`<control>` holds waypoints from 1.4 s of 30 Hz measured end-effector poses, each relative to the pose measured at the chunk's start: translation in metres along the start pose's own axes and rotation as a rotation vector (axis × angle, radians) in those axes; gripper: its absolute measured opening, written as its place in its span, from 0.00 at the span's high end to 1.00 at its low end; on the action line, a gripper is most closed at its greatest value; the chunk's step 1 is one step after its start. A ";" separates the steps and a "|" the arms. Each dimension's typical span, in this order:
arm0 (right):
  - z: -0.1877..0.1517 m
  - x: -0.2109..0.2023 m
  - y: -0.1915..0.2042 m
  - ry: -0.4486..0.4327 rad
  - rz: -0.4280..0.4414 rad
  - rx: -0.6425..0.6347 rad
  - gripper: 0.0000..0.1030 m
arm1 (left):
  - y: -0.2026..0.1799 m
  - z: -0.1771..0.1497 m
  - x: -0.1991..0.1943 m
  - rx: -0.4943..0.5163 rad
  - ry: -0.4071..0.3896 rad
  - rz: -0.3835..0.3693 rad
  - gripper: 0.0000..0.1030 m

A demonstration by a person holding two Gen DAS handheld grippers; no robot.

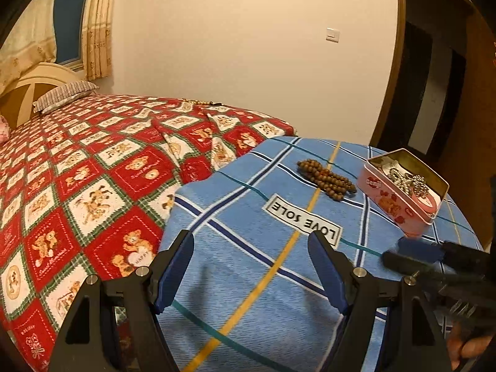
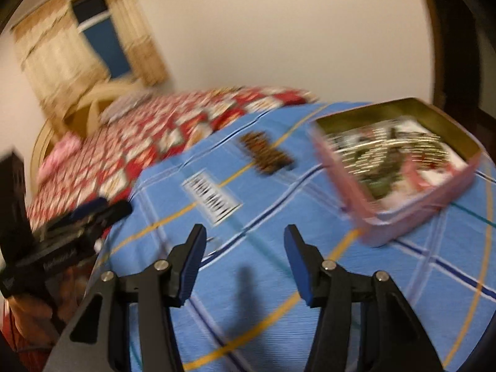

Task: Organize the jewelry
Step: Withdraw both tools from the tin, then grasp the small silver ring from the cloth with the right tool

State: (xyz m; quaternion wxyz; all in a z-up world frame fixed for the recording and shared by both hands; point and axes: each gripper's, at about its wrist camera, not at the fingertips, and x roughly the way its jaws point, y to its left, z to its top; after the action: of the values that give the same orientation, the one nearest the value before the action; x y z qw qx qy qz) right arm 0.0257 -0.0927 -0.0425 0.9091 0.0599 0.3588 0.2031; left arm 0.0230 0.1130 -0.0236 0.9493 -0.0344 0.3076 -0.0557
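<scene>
A string of brown wooden beads lies on the blue checked cloth, left of an open pink tin with silver chains inside. My left gripper is open and empty above the cloth, well short of the beads. In the blurred right wrist view the beads lie ahead and the pink tin is to the right. My right gripper is open and empty. The right gripper also shows in the left wrist view.
A bed with a red bear-print quilt lies left of the cloth. A striped pillow and headboard are at the far left. A dark wooden door stands behind the tin.
</scene>
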 end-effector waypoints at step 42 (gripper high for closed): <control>-0.011 0.047 0.046 0.181 -0.050 -0.282 0.67 | 0.015 0.002 0.006 -0.053 0.008 -0.020 0.26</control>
State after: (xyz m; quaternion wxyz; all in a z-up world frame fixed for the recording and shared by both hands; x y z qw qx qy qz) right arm 0.0345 -0.0321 -0.0680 0.8773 -0.0956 0.4085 0.2332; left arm 0.0300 0.1271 -0.0266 0.9462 -0.0623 0.3122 -0.0573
